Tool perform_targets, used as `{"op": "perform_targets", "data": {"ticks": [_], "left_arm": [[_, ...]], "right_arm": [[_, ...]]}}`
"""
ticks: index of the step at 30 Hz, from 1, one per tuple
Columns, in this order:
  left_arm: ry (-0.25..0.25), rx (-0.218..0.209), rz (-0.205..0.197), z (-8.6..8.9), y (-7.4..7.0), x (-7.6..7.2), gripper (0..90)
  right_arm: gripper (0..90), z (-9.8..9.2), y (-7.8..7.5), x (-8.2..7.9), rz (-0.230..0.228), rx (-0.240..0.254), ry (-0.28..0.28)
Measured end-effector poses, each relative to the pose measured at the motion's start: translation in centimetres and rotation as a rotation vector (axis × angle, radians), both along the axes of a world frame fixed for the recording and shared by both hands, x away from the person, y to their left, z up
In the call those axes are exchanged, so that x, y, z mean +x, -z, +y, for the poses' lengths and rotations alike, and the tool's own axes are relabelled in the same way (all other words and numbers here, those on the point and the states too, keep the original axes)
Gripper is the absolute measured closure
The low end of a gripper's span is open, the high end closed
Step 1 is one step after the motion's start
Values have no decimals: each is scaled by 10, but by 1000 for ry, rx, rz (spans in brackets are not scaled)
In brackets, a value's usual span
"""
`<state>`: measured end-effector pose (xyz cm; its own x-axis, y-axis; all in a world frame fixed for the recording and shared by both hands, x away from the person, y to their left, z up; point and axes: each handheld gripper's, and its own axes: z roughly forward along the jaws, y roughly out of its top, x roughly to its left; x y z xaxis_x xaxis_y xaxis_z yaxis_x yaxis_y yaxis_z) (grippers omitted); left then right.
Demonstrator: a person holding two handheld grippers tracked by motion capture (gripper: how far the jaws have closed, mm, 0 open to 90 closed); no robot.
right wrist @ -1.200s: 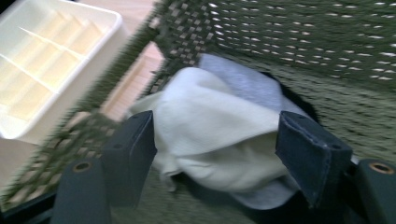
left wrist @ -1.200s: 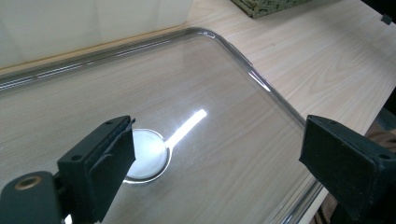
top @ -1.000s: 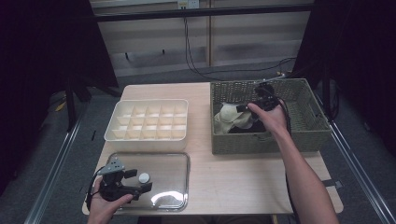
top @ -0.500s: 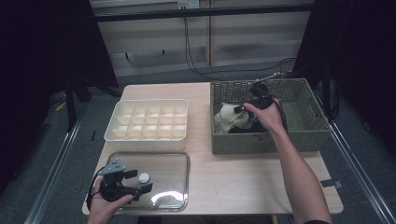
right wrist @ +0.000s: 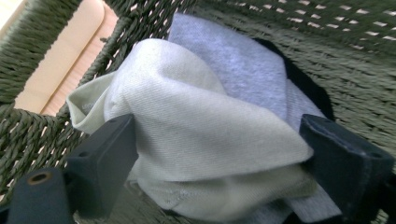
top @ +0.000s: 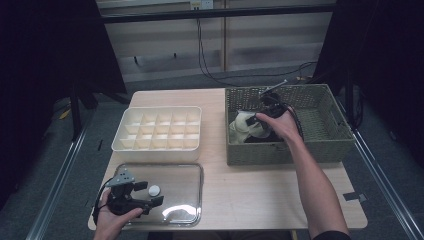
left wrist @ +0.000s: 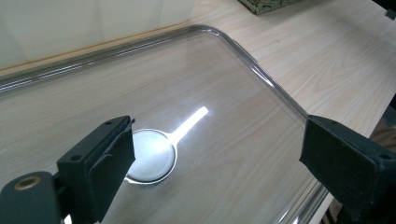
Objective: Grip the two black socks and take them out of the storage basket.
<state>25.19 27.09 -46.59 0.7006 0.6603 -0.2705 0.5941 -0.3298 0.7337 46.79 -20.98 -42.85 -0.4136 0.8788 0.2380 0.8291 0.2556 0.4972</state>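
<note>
Pale cream folded cloth (right wrist: 201, 135) in the woven green basket's (top: 325, 150) near-left corner lies between the right gripper's (right wrist: 219, 154) wide, just-opened jaws; left gripper (left wrist: 215, 163) open, empty

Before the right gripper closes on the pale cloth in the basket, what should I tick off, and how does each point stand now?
1. Right gripper jaws open: ok; they have just been opening and stand wide.
2. Pale cloth between the jaws: ok, it bulges up between them in the right gripper view.
3. Pads pressing on the cloth: not ok, no grip yet.
4. Only one piece in the bite: cannot tell; a grey cloth lies right behind and under the pale one.
5. Wicker basket wall out of the jaws' way: ok, though it is close on one side.
6. Left gripper out of the way: ok, open over the clear tray.
</note>
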Motion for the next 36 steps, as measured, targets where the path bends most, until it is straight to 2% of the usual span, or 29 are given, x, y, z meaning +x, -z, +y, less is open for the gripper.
{"op": "perform_targets", "data": {"ticks": [5, 6, 14, 15, 16, 17, 19, 20, 21, 23, 28, 36], "left_arm": [[0, -7, 0, 0, 0, 1, 95], [2, -7, 2, 1, 1, 2, 94], [4, -5, 1, 1, 1, 3, 94], [5, -4, 1, 1, 1, 3, 95], [2, -8, 2, 1, 1, 3, 94], [2, -10, 3, 1, 1, 3, 94], [2, -9, 2, 1, 1, 3, 94], [3, -5, 2, 1, 1, 3, 94], [3, -5, 2, 1, 1, 3, 94], [1, -7, 2, 1, 1, 3, 94], [-3, -4, 3, 2, 1, 2, 94], [-11, -8, 3, 4, 1, 3, 95]], "right_arm": [[180, 4, 5, 6, 36, 2, -25], [204, 6, 7, 7, 55, 8, -38], [280, 10, 12, 11, 93, 2, -75], [303, 11, 12, 11, 94, -4, -76], [384, 11, 12, 11, 91, -5, -87], [384, 11, 12, 11, 91, -5, -87], [471, 12, 12, 10, 88, -6, -96], [575, 13, 12, 9, 89, -4, -108], [575, 13, 12, 9, 89, -4, -108], [692, 13, 10, 9, 84, 2, -109], [763, 11, 6, 8, 71, 24, -102], [785, 4, -4, 9, 25, 75, -71]]}}
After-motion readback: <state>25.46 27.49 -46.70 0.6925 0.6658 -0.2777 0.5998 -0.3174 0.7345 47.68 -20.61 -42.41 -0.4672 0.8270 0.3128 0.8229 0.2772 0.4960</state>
